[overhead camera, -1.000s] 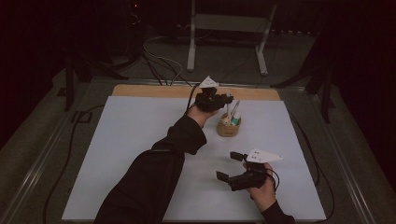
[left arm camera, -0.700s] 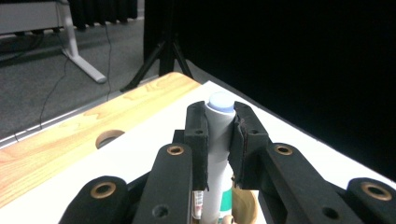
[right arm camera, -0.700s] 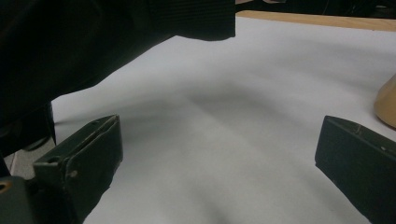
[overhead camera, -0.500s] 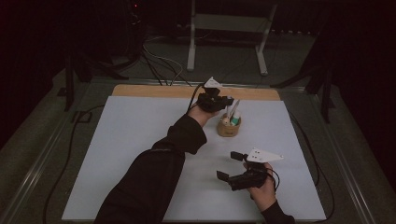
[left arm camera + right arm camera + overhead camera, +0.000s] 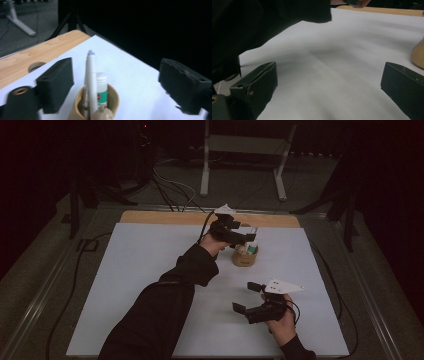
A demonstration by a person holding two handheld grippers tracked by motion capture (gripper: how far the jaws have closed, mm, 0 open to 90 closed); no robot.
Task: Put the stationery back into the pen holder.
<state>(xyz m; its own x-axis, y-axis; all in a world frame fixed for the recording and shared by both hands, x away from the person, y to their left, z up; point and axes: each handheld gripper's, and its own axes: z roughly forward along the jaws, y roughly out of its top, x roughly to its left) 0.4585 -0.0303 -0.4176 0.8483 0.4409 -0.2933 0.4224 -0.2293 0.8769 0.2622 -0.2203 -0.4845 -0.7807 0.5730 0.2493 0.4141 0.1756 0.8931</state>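
white pen (image 5: 91,82) stands up in the tan cup (image 5: 75,106), between our left gripper (image 5: 115,82) jaws, not touching | small bottle (image 5: 102,87) just behind pen | left gripper wide open over cup | right gripper (image 5: 329,87) open too, holding nothing, over white table (image 5: 342,62), cup well apart

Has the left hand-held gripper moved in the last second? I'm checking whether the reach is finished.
No. In the high view the left hand-held gripper sits at the same spot above the tan cup, just short of the table's wooden edge.
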